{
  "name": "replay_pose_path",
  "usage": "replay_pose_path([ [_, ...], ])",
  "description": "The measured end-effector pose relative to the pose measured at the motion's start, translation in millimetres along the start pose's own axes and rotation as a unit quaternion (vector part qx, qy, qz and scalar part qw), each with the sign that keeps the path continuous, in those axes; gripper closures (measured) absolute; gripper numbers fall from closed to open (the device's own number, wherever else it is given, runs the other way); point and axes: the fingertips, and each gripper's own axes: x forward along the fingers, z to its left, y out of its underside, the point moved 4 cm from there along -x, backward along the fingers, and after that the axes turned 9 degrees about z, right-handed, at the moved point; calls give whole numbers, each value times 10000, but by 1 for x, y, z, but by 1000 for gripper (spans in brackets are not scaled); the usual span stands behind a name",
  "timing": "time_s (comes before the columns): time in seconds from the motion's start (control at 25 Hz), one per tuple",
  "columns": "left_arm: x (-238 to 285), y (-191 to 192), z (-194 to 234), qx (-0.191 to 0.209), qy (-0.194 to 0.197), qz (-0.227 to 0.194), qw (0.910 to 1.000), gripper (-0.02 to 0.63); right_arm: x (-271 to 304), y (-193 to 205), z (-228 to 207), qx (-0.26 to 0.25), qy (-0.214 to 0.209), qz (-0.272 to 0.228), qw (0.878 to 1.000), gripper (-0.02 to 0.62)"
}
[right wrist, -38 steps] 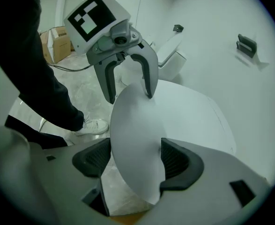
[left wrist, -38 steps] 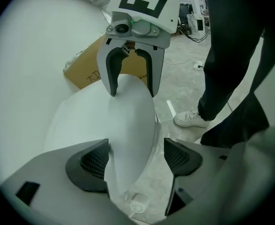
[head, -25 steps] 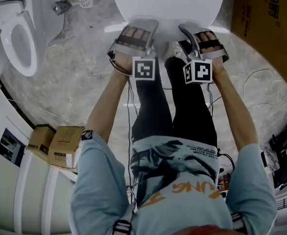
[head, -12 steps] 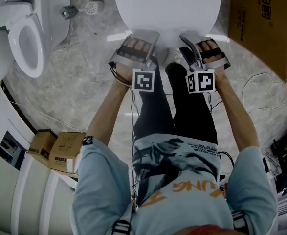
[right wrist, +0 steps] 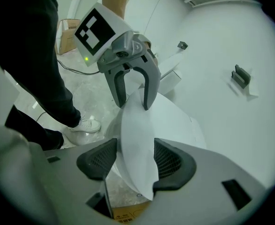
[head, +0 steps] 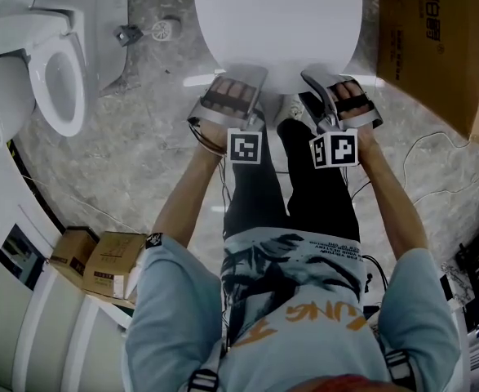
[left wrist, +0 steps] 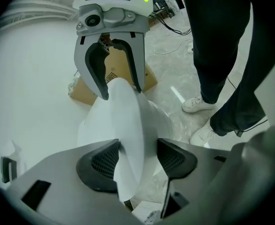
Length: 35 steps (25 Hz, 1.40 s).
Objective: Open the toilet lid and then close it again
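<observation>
- At the far left of the head view stands a second white ceramic toilet [head: 55,80] with its seat uncovered. It is not touched, and neither gripper view shows it.
- The left tongs [head: 237,78] are clamped on the front rim of the white oval plastic toilet lid [head: 276,23]. Their jaws have just been closing. In the left gripper view the rim is seen pinched between the two black ribbed pads [left wrist: 102,161].
- The lid is found at the top centre of the head view, with its front edge raised. The grey marbled floor [right wrist: 116,191] is seen beneath that edge in both gripper views, which the head view cannot show. Opening is judged to be only begun; the full raising and the whole closing are left to do.
- The right tongs [head: 330,78] are likewise closed on the rim, which is seen between their pads. Their jaws have just been closing and then easing slightly.
- At the far right a large brown cardboard box [head: 431,39] is shown most fully by the head view.
</observation>
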Motion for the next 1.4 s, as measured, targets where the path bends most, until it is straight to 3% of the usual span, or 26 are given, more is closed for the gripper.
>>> replay_pose_path([
  [0.16,-6,-1,8,-163,-7,0,9999,341,-7,-1,-8,118,39,36,9999,330],
  [0.36,-31,2,28,-47,-31,179,9998,357,-32,-7,-26,215,182,-42,9996,328],
  [0.56,-59,0,56,-200,-17,85,9998,373,-61,-9,-38,150,486,-264,9984,376],
  [0.68,-77,0,76,-337,-67,-35,9994,382,-72,-12,-47,144,616,-307,9975,334],
  [0.96,-114,4,130,-489,-257,-168,9983,383,-104,-15,-103,436,1148,-313,9919,357],
  [1.12,-135,10,166,-826,-429,-168,9955,383,-127,-20,-134,727,1329,-324,9879,368],
  [1.4,-163,22,229,-1170,-960,-50,9885,383,-162,-23,-195,1129,1745,-451,9771,367],
])
